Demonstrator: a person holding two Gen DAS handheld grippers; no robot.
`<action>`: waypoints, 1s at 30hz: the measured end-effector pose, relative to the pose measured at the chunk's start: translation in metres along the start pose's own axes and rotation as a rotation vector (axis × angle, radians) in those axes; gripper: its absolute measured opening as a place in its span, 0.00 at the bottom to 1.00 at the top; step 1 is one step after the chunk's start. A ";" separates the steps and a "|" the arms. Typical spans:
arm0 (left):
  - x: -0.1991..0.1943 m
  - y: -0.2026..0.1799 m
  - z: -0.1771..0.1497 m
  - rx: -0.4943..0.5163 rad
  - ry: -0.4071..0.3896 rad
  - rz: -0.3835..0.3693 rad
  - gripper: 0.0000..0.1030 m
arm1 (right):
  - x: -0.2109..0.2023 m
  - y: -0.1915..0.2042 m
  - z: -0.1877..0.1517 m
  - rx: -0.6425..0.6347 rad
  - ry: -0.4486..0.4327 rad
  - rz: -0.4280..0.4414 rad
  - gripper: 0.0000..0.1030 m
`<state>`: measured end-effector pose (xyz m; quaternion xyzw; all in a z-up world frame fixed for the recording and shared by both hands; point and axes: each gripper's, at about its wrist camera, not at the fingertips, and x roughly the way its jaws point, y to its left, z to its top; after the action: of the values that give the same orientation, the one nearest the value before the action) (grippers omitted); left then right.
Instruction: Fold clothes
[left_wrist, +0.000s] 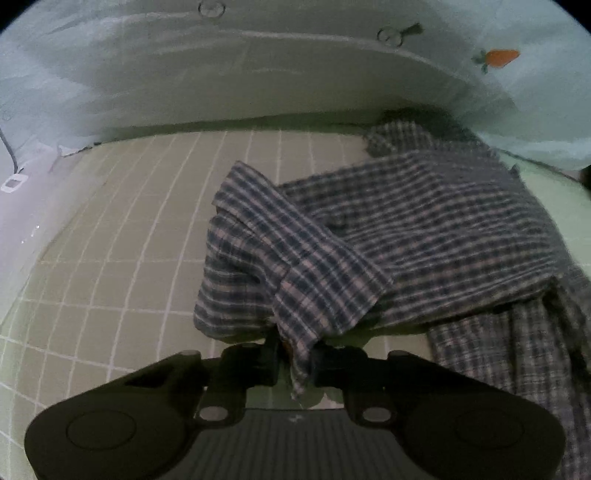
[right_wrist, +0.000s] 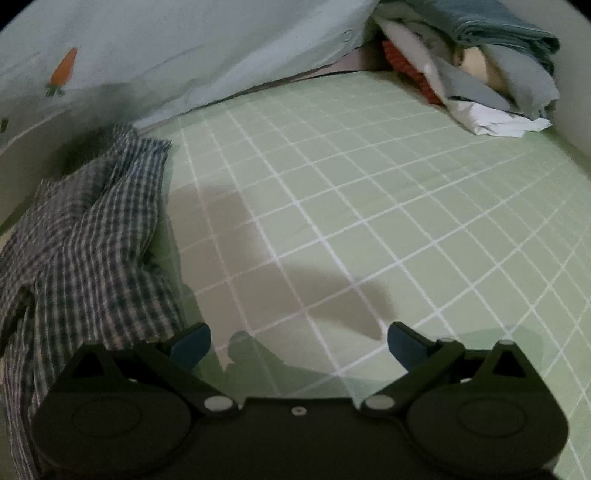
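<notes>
The checked shirt (left_wrist: 406, 229) lies crumpled on the green gridded sheet (left_wrist: 129, 229), bunched toward the far left of the bed as the right wrist view has it, close under the pale quilt with the carrot print (right_wrist: 166, 55) at the far side. The left gripper (left_wrist: 295, 363) is clenched on a fold of the shirt: a narrow tongue of checked cloth runs down between its 2 dark fingers (left_wrist: 267, 363), and the fabric above it balloons out in loose rolls. The right gripper (right_wrist: 299, 345) is released, its 2 blue-padded fingers (right_wrist: 190, 345) spread wide over bare sheet, with the shirt just beside it on the left and nothing between the pads. The cloth looks light, thin and entirely limp, so it should drape and slide under its own weight, not hold a crease; a pinch on 1 layer probably drags the rest along in a heap. It is neither fragile nor slippery, though a shallow bite near an edge could slip out. A hem, collar or shoulder seam would give the firmest hold, and the right gripper would likely do best taking a matching edge well apart from the left's so the shirt can be stretched flat. A stack of folded clothes (right_wrist: 480, 74) sits at the far right corner.
</notes>
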<state>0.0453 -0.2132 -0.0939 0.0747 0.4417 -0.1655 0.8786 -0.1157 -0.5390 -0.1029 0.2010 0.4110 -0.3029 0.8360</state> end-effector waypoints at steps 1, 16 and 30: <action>-0.008 -0.001 0.000 0.003 -0.015 -0.011 0.14 | -0.002 -0.001 -0.001 0.001 -0.007 0.009 1.00; -0.110 -0.115 -0.074 0.305 -0.024 -0.295 0.14 | -0.064 -0.041 -0.048 -0.021 -0.045 0.130 1.00; -0.121 -0.130 -0.146 0.275 0.114 -0.191 0.85 | -0.089 -0.047 -0.080 -0.149 -0.005 0.240 0.95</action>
<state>-0.1776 -0.2672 -0.0824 0.1611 0.4692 -0.3028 0.8138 -0.2352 -0.4967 -0.0813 0.1852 0.4035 -0.1697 0.8798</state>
